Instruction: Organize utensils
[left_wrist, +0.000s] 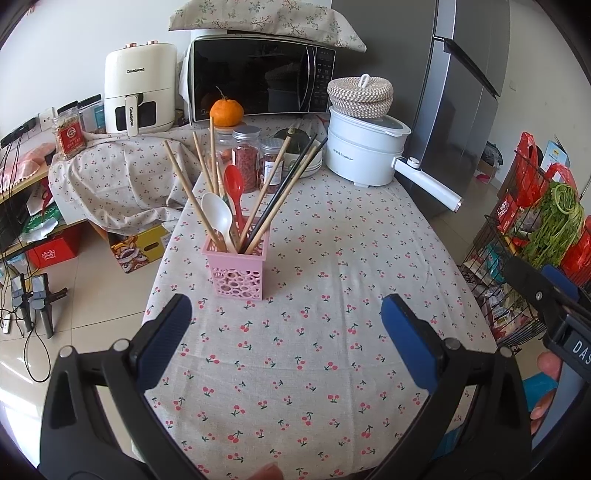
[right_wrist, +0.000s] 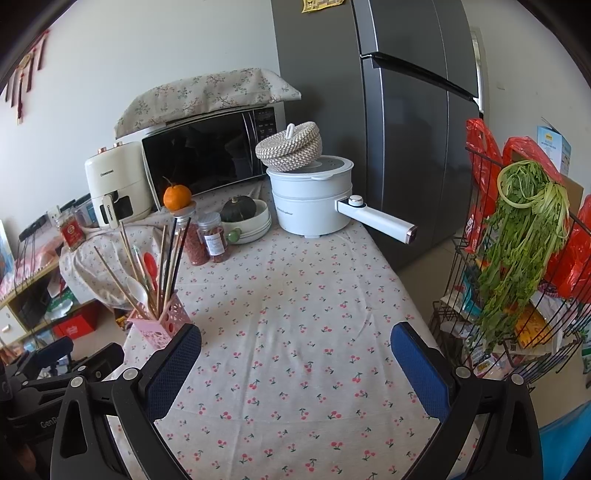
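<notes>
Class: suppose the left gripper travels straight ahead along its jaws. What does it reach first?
Probably the pink utensil holder, slightly left of centre ahead of the left gripper. Only bare tablecloth lies before it, though depth is uncertain.

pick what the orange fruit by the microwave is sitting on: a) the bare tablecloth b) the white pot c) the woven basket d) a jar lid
D: the orange fruit rests on the lid of a clear jar in front of the microwave, well apart from the woven basket, which sits on the white pot.
</notes>
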